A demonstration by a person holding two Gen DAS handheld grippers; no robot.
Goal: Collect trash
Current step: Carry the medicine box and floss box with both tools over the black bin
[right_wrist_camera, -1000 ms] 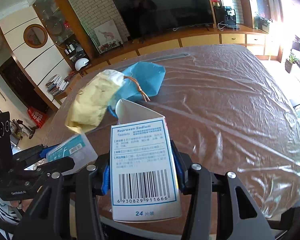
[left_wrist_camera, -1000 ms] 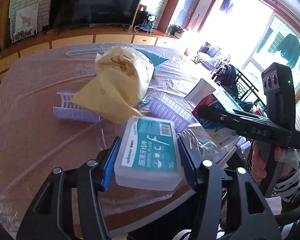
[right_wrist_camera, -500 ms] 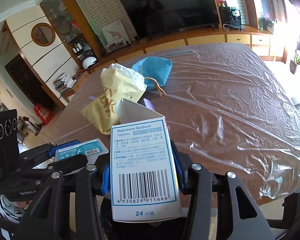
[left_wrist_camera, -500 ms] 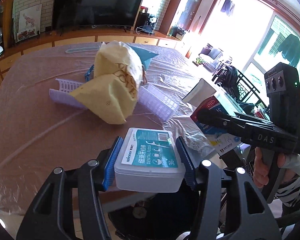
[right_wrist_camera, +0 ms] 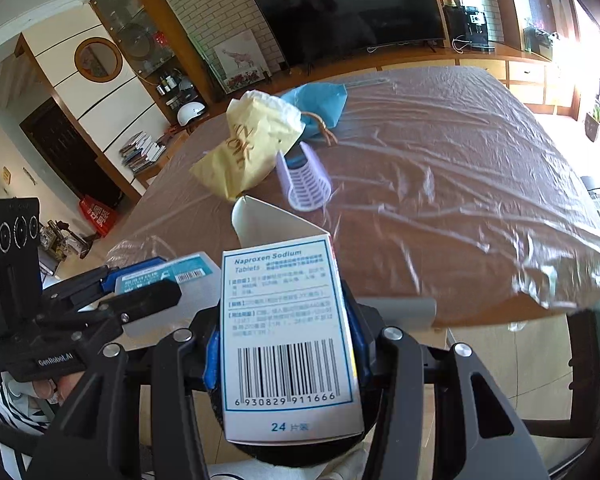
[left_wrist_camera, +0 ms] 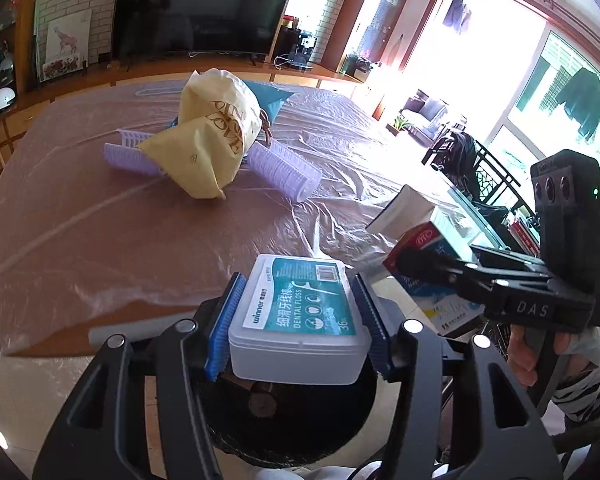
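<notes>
Grippers carrying two pieces of trash off the table edge.

You are pinching the dental floss box [left_wrist_camera: 300,312] in the left gripper [left_wrist_camera: 298,316] and the tablet carton [right_wrist_camera: 288,336] in the right gripper [right_wrist_camera: 286,344]; a dark bin [left_wrist_camera: 292,420] is sitting right under both; be centring each piece over its mouth before spreading the jaws; the yellow bag [left_wrist_camera: 212,140] is waiting on the table [left_wrist_camera: 80,220].

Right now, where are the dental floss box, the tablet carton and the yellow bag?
dental floss box [left_wrist_camera: 306,300], left wrist view, teal lid label.
tablet carton [right_wrist_camera: 286,344], right wrist view, printed back panel.
yellow bag [left_wrist_camera: 208,140], left wrist view, lettered front.
</notes>
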